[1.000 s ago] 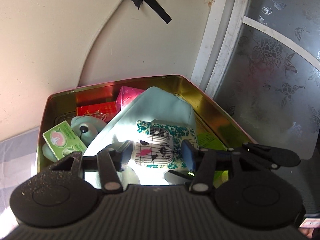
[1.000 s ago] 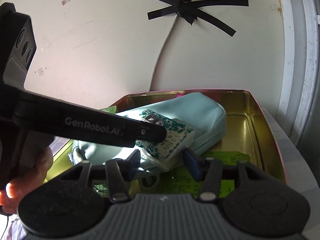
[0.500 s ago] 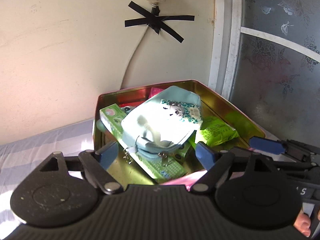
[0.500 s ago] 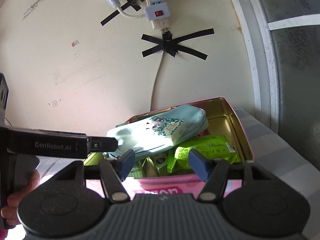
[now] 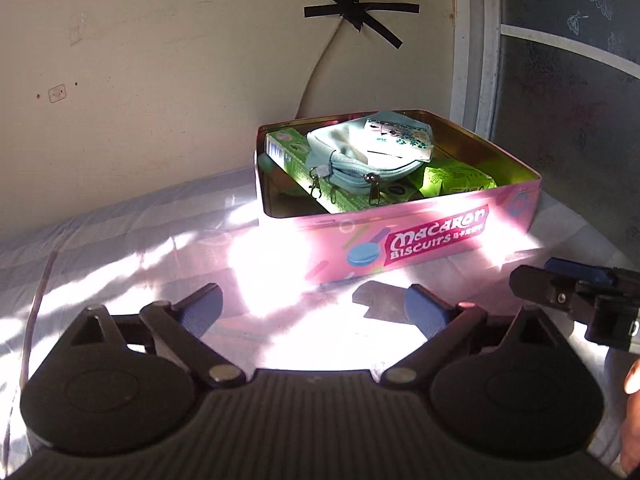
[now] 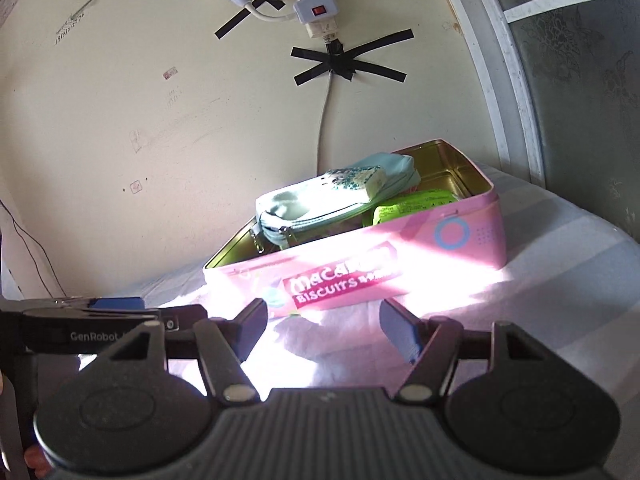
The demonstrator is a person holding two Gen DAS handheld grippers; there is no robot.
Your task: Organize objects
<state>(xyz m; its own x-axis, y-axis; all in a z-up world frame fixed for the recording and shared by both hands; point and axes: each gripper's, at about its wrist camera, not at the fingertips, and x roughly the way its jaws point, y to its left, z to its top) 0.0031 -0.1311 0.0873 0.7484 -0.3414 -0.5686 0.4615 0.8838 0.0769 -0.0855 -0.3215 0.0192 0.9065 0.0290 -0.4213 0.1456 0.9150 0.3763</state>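
Left wrist view: the left gripper (image 5: 312, 308), jaws opening wide with nothing between them, points at the pink biscuit tin (image 5: 400, 236) standing ahead and slightly right on the striped cloth (image 5: 120, 240), its long side facing the gripper. Inside, a pale blue pouch (image 5: 360, 160) lies atop green packets (image 5: 456, 178), with a patterned tissue pack (image 5: 400, 136) on top.

Right wrist view: the right gripper (image 6: 322, 324), jaws half-spread, opening and empty, faces the same tin (image 6: 460, 240), which lies ahead and just right. The pouch (image 6: 320, 204) runs along the tin's length. Neither gripper looks clearly nearer; both stand apart from the tin.
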